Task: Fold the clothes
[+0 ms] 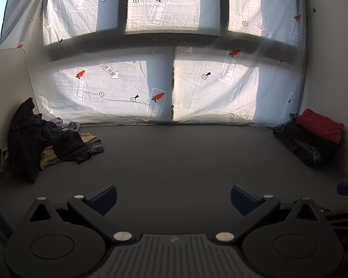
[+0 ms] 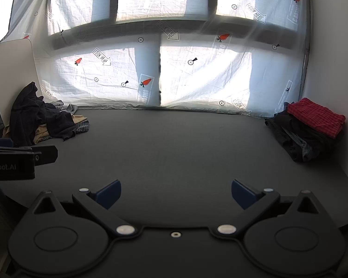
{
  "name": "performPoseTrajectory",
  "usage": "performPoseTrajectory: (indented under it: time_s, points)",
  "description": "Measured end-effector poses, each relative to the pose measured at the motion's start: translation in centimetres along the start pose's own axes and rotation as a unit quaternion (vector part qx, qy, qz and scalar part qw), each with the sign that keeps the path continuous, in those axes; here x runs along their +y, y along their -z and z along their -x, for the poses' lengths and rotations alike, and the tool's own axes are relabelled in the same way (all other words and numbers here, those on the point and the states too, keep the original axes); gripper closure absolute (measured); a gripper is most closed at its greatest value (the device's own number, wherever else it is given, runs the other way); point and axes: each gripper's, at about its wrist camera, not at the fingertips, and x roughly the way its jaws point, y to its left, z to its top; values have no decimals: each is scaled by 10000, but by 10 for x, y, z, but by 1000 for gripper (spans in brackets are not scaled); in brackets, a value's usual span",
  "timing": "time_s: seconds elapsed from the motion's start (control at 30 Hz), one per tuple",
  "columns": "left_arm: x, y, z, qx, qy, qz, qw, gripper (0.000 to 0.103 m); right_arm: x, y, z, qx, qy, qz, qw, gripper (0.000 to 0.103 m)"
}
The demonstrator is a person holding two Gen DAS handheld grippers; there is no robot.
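Observation:
A heap of unfolded clothes (image 1: 44, 141), mostly a black garment over tan and checked pieces, lies at the far left of the dark table (image 1: 174, 153); it also shows in the right wrist view (image 2: 41, 120). A stack of folded clothes (image 1: 310, 139) with a red checked piece (image 1: 320, 122) on top sits at the far right, also in the right wrist view (image 2: 308, 129). My left gripper (image 1: 173, 200) is open and empty above the table's near edge. My right gripper (image 2: 176, 194) is open and empty beside it. The left gripper's body (image 2: 14, 159) shows at the right view's left edge.
A white printed sheet (image 1: 174, 69) hangs over a window behind the table. A white wall (image 1: 331, 69) borders the right side. A white panel (image 1: 9, 76) stands at the left behind the heap.

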Motion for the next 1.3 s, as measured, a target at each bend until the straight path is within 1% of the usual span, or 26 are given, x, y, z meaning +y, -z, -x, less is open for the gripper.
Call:
performPoseTrajectory:
  time_s: [0.3,1.3]
  points:
    - [1,2,-4,25,-12,-61,10000,0,-1,0,-1,5,5,-1,10000,0]
    - [8,-1,-1,-67,6,37,10000,0,4,0,0,-58,74,64,9999,0]
